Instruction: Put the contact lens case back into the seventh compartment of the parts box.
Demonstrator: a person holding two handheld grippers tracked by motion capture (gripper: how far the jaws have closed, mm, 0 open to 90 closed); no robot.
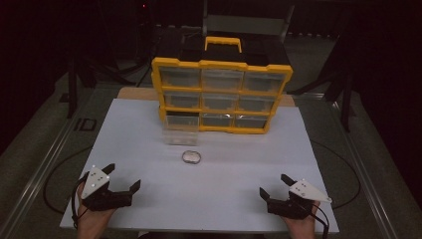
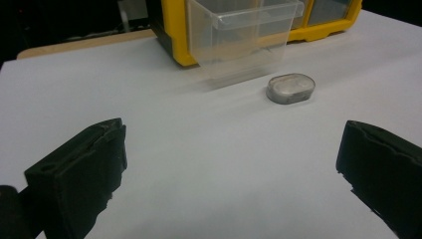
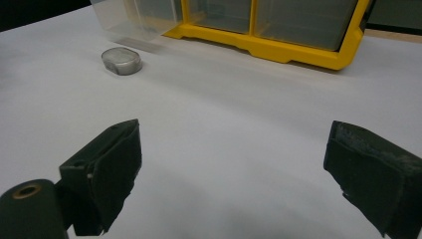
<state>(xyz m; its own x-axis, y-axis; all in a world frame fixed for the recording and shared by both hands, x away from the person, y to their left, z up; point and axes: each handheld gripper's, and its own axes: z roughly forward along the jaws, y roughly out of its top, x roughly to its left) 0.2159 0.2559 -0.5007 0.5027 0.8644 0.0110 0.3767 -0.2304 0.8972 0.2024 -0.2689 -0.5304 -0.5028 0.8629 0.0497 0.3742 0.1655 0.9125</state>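
Left gripper (image 1: 122, 178) sits at lower left of the high view, held by a hand (image 1: 92, 219) coming in from the bottom edge; jaws spread wide, nothing between them. Grey three-cornered plate on top. Right gripper (image 1: 274, 185) at lower right, held by the other hand (image 1: 301, 226), jaws also spread wide and empty. Both rest over the near edge of the white board (image 1: 224, 174), well apart from each other.

Left gripper view: black jaws at lower left and lower right, bare white surface between. Small grey oval tin (image 2: 291, 88) in the upper right of centre, lying flat on the board. Just behind it a clear plastic drawer (image 2: 244, 35) pulled out from the yellow organizer (image 2: 174, 35) at top.

Right gripper view: same tin (image 3: 122, 60) in the upper left, the clear drawer (image 3: 134, 17) above it, the yellow frame (image 3: 278, 47) across the top.

High view: tin (image 1: 191, 157) at frame centre, near the pulled-out drawer (image 1: 180, 135), not touching it. Organizer (image 1: 221, 94) stands upright above centre, three rows of three drawers, yellow handle (image 1: 223, 44) on top. Surroundings dark.
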